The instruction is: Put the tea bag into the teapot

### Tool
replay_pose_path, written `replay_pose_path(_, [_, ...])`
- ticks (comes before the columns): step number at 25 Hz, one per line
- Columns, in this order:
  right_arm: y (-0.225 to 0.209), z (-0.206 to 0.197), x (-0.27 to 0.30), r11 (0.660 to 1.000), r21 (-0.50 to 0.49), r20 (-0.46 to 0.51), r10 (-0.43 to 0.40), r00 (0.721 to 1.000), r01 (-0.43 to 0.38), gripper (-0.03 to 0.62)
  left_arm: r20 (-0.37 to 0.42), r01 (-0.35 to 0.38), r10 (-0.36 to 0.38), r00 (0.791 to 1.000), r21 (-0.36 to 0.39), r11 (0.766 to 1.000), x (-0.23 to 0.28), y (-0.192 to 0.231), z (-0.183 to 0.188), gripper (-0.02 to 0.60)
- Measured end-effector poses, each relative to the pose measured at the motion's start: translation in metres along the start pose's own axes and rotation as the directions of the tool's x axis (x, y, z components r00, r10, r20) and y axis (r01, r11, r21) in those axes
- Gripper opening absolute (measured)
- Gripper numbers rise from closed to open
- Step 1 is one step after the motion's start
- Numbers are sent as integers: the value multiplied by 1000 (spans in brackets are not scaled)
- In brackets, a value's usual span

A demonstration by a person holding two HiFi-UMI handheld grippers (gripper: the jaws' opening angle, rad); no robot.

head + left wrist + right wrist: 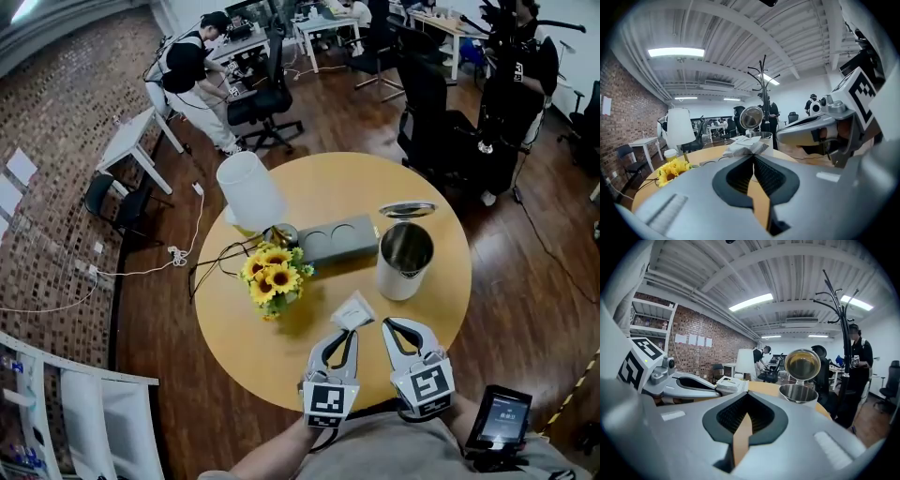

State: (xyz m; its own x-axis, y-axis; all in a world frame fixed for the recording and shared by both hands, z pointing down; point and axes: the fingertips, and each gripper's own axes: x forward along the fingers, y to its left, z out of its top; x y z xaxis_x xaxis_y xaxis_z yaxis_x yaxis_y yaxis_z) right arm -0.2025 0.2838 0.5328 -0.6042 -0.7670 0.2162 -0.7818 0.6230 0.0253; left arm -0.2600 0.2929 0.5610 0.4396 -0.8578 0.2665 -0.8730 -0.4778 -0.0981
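Note:
The tea bag [354, 309] is a flat white packet. My left gripper [349, 330] is shut on its near edge and holds it above the round wooden table [253, 361]. In the left gripper view the packet [745, 145] sticks out beyond the closed tips [753, 153]. The steel teapot [405, 262] stands to the right and a little farther off, its hinged lid [407, 210] tipped open. My right gripper [387, 323] is close beside the left one, shut and empty. In the right gripper view the teapot [799, 393] is just ahead, right of the closed tips [747, 393].
A bunch of sunflowers [274, 273] stands left of the tea bag, with a white lamp [249, 190] behind it. A grey block with round recesses [337, 239] lies left of the teapot. Cables run off the table's left edge. Office chairs and people are farther back.

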Motion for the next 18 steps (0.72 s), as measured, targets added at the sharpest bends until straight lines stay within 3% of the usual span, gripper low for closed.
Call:
replay_pose_path(7, [-19,-4,-24,995,-40,-45,-96,994,94,9,25,54,-54,998,-7,999,3,-18,6,9])
replay_pose_path(11, [-41,-9,-29,996,-21,-21,-87,996,86,9,24,48,-48,999,13,999,20,-32,13,9])
replay_pose_path(18, [-119,-8,-31,999,-17,24,-32,999,32,9,22,-35,35,999,11,999,82,-56,40,8])
